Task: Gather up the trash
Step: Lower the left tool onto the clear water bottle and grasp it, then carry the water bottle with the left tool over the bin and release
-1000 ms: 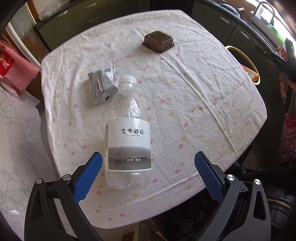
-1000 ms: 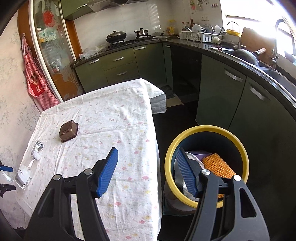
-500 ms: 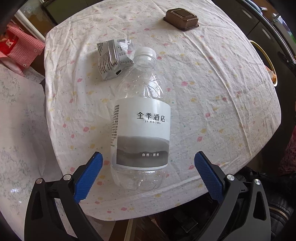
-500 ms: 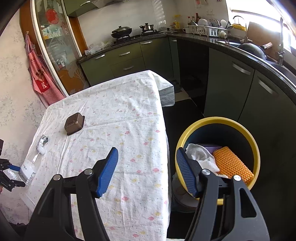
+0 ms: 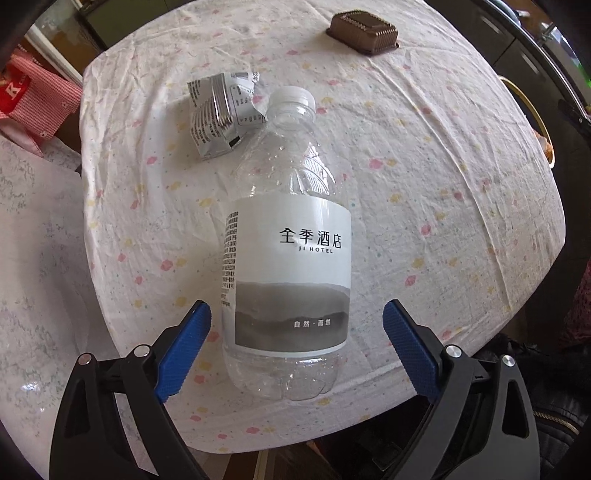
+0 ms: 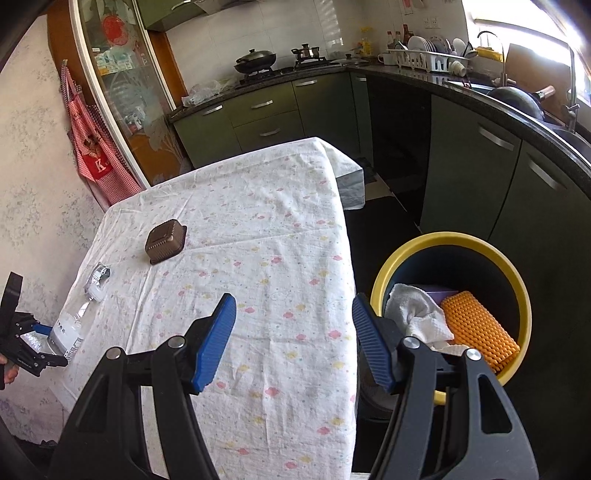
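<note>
While the left gripper [image 5: 295, 325] is straddling a clear plastic water bottle with a white-and-grey label [image 5: 286, 273], its blue fingers [image 5: 184, 354] are standing spread, gripping nothing.
Lying on the floral-print tablecloth [image 5: 424, 177], the bottle is pointing its white cap toward a crumpled grey carton [image 5: 219, 114]; the right gripper [image 6: 291, 339] is hovering released beside the yellow-rimmed bin [image 6: 517, 291].

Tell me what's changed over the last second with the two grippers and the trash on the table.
The left gripper has moved in, open, around the base of the clear plastic water bottle with the white label, not yet gripping. The right gripper, open and empty, has drifted slightly. The bottle, crumpled grey carton, brown plastic tray and yellow-rimmed bin stayed put.
</note>
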A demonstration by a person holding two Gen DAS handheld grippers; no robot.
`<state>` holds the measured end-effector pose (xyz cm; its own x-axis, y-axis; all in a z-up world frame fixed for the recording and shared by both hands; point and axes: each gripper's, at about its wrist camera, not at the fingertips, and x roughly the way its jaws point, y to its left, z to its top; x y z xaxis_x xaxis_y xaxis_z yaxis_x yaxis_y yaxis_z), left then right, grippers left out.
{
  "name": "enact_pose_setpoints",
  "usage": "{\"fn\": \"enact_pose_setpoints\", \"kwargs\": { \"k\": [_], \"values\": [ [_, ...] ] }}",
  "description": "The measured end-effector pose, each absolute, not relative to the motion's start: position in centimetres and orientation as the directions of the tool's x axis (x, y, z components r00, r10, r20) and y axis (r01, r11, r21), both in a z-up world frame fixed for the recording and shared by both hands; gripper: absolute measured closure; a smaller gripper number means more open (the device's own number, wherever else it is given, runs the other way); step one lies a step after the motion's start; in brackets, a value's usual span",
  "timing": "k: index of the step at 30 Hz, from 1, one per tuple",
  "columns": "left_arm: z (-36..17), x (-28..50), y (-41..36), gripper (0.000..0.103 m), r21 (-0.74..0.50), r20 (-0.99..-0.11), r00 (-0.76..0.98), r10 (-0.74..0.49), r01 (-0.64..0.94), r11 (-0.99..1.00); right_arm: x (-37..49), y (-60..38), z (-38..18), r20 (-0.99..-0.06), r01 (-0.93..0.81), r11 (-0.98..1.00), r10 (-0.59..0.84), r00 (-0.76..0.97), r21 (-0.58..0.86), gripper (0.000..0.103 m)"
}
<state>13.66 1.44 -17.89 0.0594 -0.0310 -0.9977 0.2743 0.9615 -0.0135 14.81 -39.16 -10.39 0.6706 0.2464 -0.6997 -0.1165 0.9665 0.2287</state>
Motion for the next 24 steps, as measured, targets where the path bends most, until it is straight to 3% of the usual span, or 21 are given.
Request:
{"fn": "enact_pose_setpoints", "kwargs": {
  "k": [8, 10, 13, 24],
  "values": [
    [-19.4, 17.5, 1.0, 0.013, 0.017, -0.998, -0.057, 0.036, 0.308, 0.951, 15.3, -38.6, -10.3, -0.709, -0.137, 0.965, 0.259, 0.657, 0.225, 0.041],
    [-20.0, 18.0, 1.1, 0.026, 0.008, -0.995, -0.096, 0.039, 0.306, 0.952, 15.3, -38.3, -10.3, -0.709, -0.146, 0.963, 0.265, 0.653, 0.225, 0.041],
    [-20.6, 18.1, 1.0, 0.037, 0.01, -0.991, -0.125, 0.052, 0.317, 0.949, 15.4, -38.2, -10.2, -0.709, -0.152, 0.963, 0.268, 0.652, 0.224, 0.041],
    [-16.3, 17.8, 0.3, 0.038, 0.02, -1.0, 0.016, 0.016, 0.334, 0.943, 15.6, -37.5, -10.1, -0.713, -0.171, 0.959, 0.282, 0.642, 0.226, 0.041]
  ]
}}
